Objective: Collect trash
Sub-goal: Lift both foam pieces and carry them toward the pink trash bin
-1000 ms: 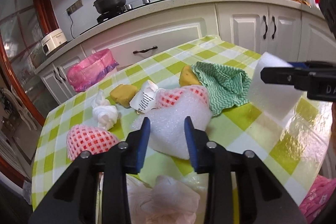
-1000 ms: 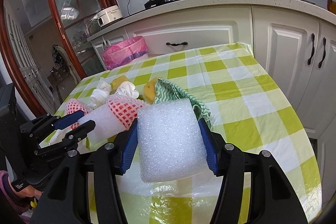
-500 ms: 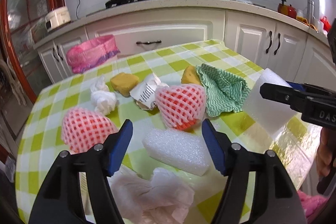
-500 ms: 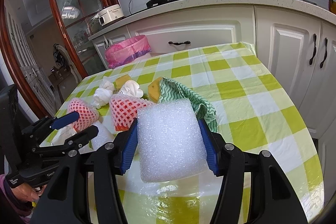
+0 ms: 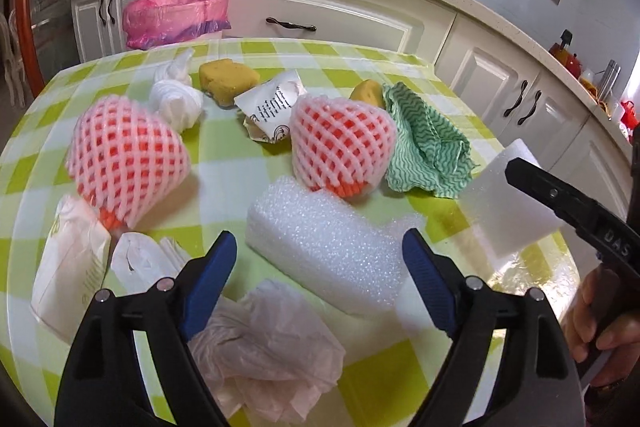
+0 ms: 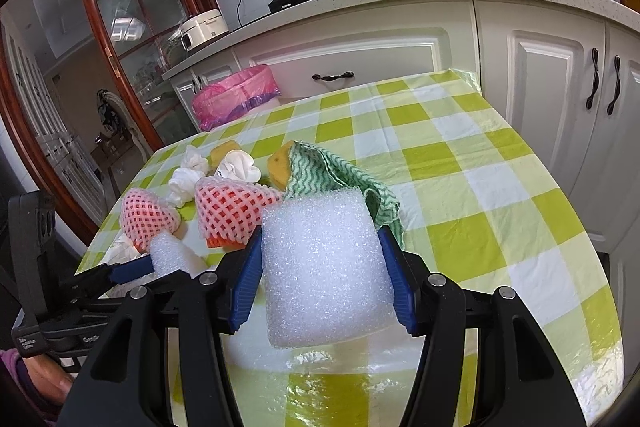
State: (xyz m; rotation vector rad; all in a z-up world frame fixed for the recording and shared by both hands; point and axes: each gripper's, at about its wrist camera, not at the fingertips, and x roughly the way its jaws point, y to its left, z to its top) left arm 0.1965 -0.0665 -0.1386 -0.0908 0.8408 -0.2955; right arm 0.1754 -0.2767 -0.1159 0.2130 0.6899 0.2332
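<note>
My left gripper (image 5: 318, 255) hovers low over the checked table (image 5: 224, 163), its jaws opening. A long white foam piece (image 5: 320, 243) lies on the cloth between them, and the pads do not press it. My right gripper (image 6: 320, 247) is shut on a thick white foam block (image 6: 324, 267), held above the table's right half. That block (image 5: 504, 215) also shows at the right of the left wrist view. Two red-and-white net sleeves (image 5: 124, 159) (image 5: 340, 143) lie just beyond the loose foam.
White tissue (image 5: 176, 99), two yellow sponges (image 5: 228, 79) (image 5: 366, 91), printed crumpled paper (image 5: 272, 111) and a green wavy cloth (image 5: 424, 147) lie further back. A thin plastic bag (image 5: 272, 347) and paper packet (image 5: 68, 279) lie near me. A pink-lined bin (image 6: 236, 95) stands beyond the table's far edge.
My left gripper's jaws spread wide and let go of the foam piece, which now lies on the table. That gripper rolled and sank a little. The right gripper kept still with its block.
</note>
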